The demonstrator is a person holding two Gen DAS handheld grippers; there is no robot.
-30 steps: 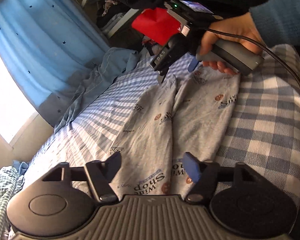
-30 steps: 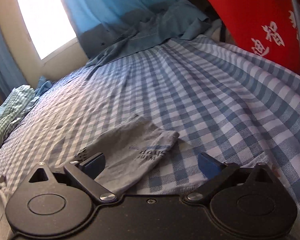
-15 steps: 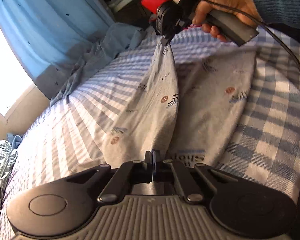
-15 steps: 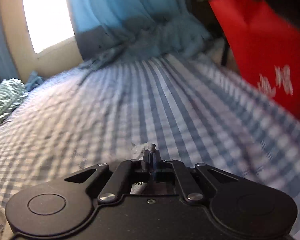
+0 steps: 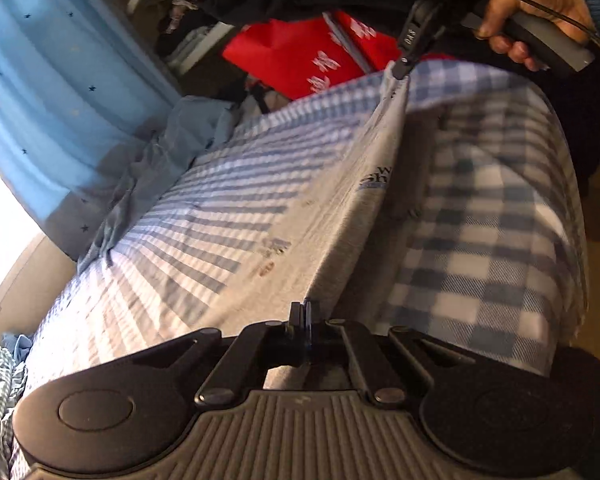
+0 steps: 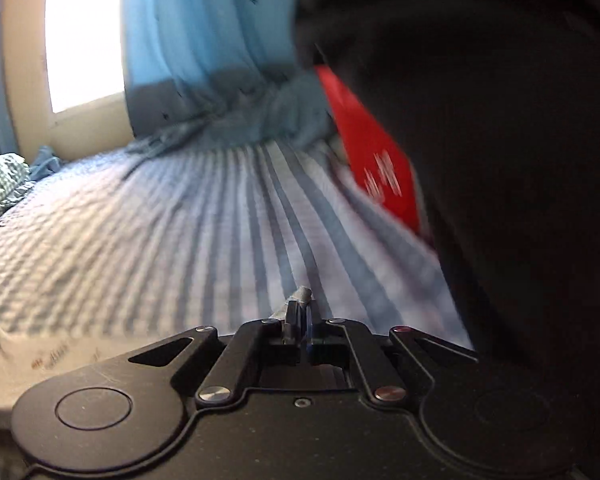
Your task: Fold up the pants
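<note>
The grey printed pants (image 5: 340, 216) are lifted off the blue checked bed (image 5: 480, 240) and stretched taut between my two grippers. My left gripper (image 5: 302, 314) is shut on the near end of the pants. My right gripper (image 5: 403, 67) is shut on the far end, held high near the bed's far edge. In the right wrist view my right gripper (image 6: 300, 314) is shut, with a tuft of grey cloth (image 6: 302, 294) sticking out between its jaws. A bit of the pants (image 6: 40, 360) hangs at the lower left there.
A blue curtain (image 5: 60, 92) and window are at the left, with blue cloth (image 5: 160, 152) heaped at the bed's far corner. A red bag (image 5: 312, 60) stands beyond the bed. Green checked cloth (image 6: 0, 180) lies at the left edge.
Both grippers went from open to shut on the pants' ends, then lifted. The pants have risen off the bed and pulled taut, and the right gripper has moved up and away.
</note>
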